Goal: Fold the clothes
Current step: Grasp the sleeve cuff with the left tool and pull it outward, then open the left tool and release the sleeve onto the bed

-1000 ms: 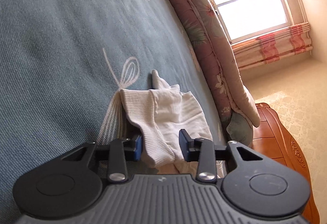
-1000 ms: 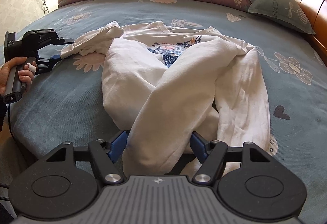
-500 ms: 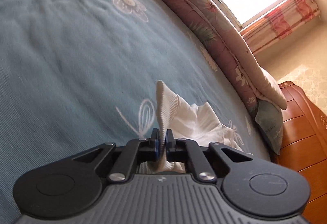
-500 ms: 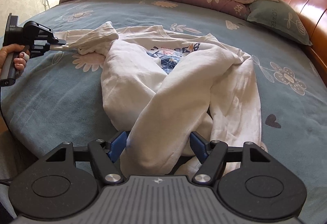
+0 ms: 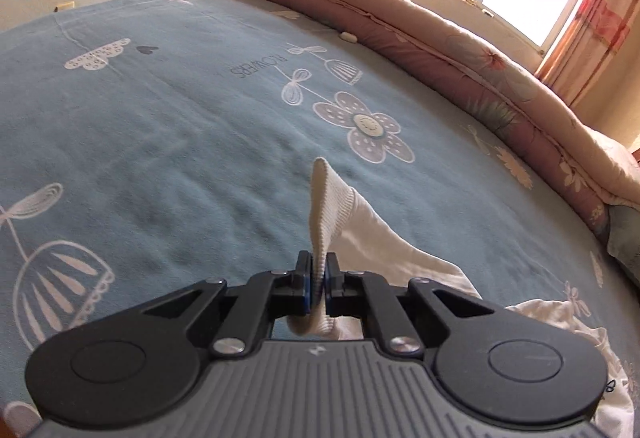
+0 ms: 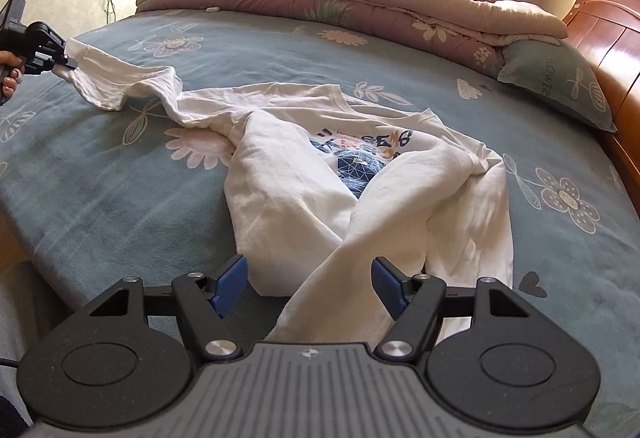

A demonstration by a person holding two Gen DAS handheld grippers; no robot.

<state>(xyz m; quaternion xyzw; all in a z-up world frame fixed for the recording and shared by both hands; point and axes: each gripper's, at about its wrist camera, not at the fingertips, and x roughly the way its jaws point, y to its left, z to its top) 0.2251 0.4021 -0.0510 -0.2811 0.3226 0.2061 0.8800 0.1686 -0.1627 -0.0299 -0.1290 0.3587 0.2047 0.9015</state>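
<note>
Since the frame one second ago, the left tool (image 5: 316,280) has closed on the ribbed cuff (image 5: 325,206) and drawn that sleeve (image 6: 120,80) outward and clear of the bed; the sleeve was bunched against the garment then and now runs stretched toward the bed's left edge. The right tool (image 6: 306,284) holds its former station.

Item: one white long-sleeved cotton sweatshirt with a blue printed chest motif (image 6: 360,174), lying front-up on the blue flower-patterned bedsheet (image 6: 120,190), near the foot edge.

Tool state: left tool clenched on the ribbed cuff, fabric pinched between both pads. Right tool spread wide; the other sleeve (image 6: 384,222) lies diagonally across the body and passes between the fingers, not gripped.

Progress, as judged: the garment is not folded. The body is rumpled, one sleeve crosses the chest, the other is extended sideways. Flattening and all body folds appear outstanding.

Count: one sweatshirt, two sleeves, two tools, one rolled pink floral quilt (image 6: 360,10), one grey-green pillow (image 6: 560,78), one wooden headboard (image 6: 612,38).
</note>
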